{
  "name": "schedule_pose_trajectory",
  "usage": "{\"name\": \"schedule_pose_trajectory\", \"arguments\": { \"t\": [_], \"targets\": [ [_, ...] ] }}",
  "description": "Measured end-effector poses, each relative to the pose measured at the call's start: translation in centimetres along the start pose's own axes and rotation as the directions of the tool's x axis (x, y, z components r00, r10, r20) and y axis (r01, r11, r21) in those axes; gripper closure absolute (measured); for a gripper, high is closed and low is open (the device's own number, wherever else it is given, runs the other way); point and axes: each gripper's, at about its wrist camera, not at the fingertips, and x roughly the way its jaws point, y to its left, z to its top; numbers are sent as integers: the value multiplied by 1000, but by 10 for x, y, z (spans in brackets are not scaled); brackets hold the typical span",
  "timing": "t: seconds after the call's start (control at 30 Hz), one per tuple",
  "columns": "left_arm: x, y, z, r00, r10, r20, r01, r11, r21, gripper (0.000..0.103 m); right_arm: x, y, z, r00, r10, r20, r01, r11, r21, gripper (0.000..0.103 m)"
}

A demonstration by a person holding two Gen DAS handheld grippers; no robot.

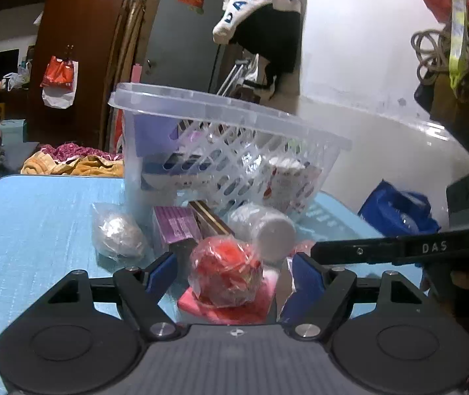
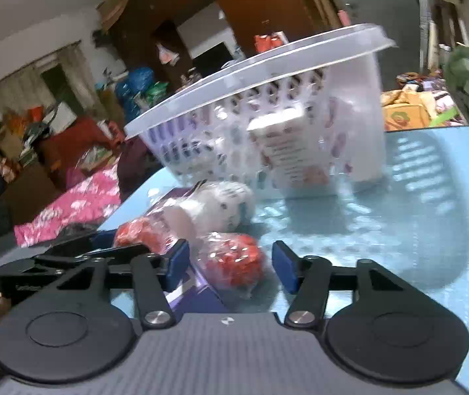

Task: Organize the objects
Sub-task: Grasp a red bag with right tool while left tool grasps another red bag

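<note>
Right wrist: red bundle [image 2: 234, 263] between hand-held gripper [image 2: 231, 265] fingers.

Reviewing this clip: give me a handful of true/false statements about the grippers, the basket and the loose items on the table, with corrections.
1. The left gripper is open around a red wrapped ball. True.
2. The basket is empty. False: boxes and packets lie inside it.
3. The right gripper is shut on a wrapped item. False: its fingers are apart, with a red wrapped item between them.
4. The table has a light blue surface. True.
5. A silver wrapped ball sits inside the basket. False: it lies on the table beside it.
</note>
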Motion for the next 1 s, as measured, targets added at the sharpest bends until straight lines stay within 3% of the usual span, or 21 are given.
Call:
{"name": "schedule_pose_trajectory", "arguments": {
  "t": [0.23, 0.27, 0.33, 0.4, 0.5, 0.63, 0.8, 0.87, 1.0],
  "targets": [
    [5, -4, 1, 1000, -1, -30, 1, 1000, 10, 24, 7, 9, 2, 1000, 10, -30, -11, 999, -41, 46],
    [4, -4, 0, 1000, -3, -30, 3, 1000, 10, 27, 6, 8, 2, 1000, 9, -24, -10, 999, -36, 52],
    [4, -4, 0, 1000, 0, -26, 0, 1000, 5, 49, 0, 4, 2, 1000, 8, -12, -9, 1000, -17, 66],
    [3, -1, 0, 1000, 10, -23, -10, 1000, -9, 53, -5, -1, 0, 1000, -10, -6, 10, 1000, -8, 66],
    [3, -1, 0, 1000, 6, -23, -6, 1000, -9, 53, -10, -4, -3, 1000, -31, -4, 31, 999, -14, 66],
    [4, -2, -1, 1000, 6, -22, -6, 1000, -1, 53, -2, 6, -4, 998, -56, -27, 54, 996, -69, 53],
    [5, -2, -1, 1000, 0, -30, 0, 1000, 2, 51, 11, 9, -5, 996, -33, -80, 25, 995, -99, 55],
    [4, -2, -1, 1000, -8, -21, 8, 1000, -3, 51, 11, 7, -6, 997, -44, -63, 38, 995, -96, 60],
    [-4, 0, -3, 999, -29, 22, 29, 1000, -11, 54, -3, 14, -10, 996, -93, 6, 93, 985, -147, 61]
  ]
}}
